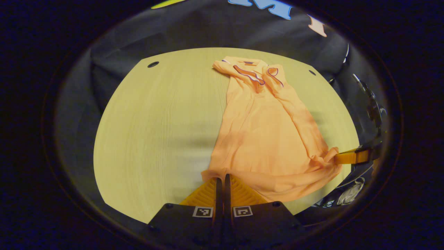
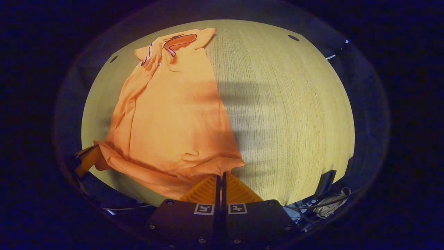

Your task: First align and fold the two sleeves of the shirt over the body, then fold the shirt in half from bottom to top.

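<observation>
An orange shirt (image 1: 267, 132) lies lengthwise on the light wooden table (image 1: 156, 121), its dark-trimmed collar (image 1: 249, 71) at the far end and both sleeves laid over the body. In the left gripper view, my left gripper (image 1: 222, 178) is shut on the hem's near-left corner, and the right gripper (image 1: 350, 157) pinches the hem's other corner at the right edge. In the right gripper view, my right gripper (image 2: 221, 175) is shut on the hem corner of the shirt (image 2: 173, 114), while the left gripper (image 2: 88, 158) holds the far-left corner. The hem bunches between them by the table's front edge.
Small dark holes (image 1: 153, 64) (image 1: 312, 72) mark the table's far corners. Bare wood (image 2: 288, 104) stretches to the right of the shirt in the right gripper view. Cables and crumpled cloth (image 2: 329, 205) lie below the table's front edge. Black cloth hangs behind.
</observation>
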`<action>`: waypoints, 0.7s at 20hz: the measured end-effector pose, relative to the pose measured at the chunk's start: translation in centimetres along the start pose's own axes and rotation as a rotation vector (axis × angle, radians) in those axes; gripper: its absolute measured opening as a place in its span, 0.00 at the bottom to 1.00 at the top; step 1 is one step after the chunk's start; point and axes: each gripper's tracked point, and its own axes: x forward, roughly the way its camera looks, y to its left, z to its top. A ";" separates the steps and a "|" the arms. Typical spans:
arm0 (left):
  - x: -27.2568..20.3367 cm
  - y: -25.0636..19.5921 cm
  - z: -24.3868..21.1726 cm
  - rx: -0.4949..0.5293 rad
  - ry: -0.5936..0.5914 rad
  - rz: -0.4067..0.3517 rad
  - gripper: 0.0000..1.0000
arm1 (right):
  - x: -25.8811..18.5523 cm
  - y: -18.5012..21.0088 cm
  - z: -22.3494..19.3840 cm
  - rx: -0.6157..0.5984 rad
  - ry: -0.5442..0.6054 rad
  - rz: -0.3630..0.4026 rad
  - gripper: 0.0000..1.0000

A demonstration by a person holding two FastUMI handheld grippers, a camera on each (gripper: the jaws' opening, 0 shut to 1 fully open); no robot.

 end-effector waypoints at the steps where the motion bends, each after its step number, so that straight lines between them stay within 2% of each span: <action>1: 0.2 0.0 1.0 -0.004 -0.010 0.000 0.07 | -0.3 0.2 1.2 0.008 -0.018 0.007 0.00; 7: 1.6 -0.1 8.0 -0.073 -0.089 -0.010 0.07 | -2.0 0.6 8.9 0.012 -0.125 0.029 0.00; 14: 4.0 1.3 17.6 -0.075 -0.192 0.011 0.07 | -3.0 1.0 19.5 0.002 -0.249 0.040 0.00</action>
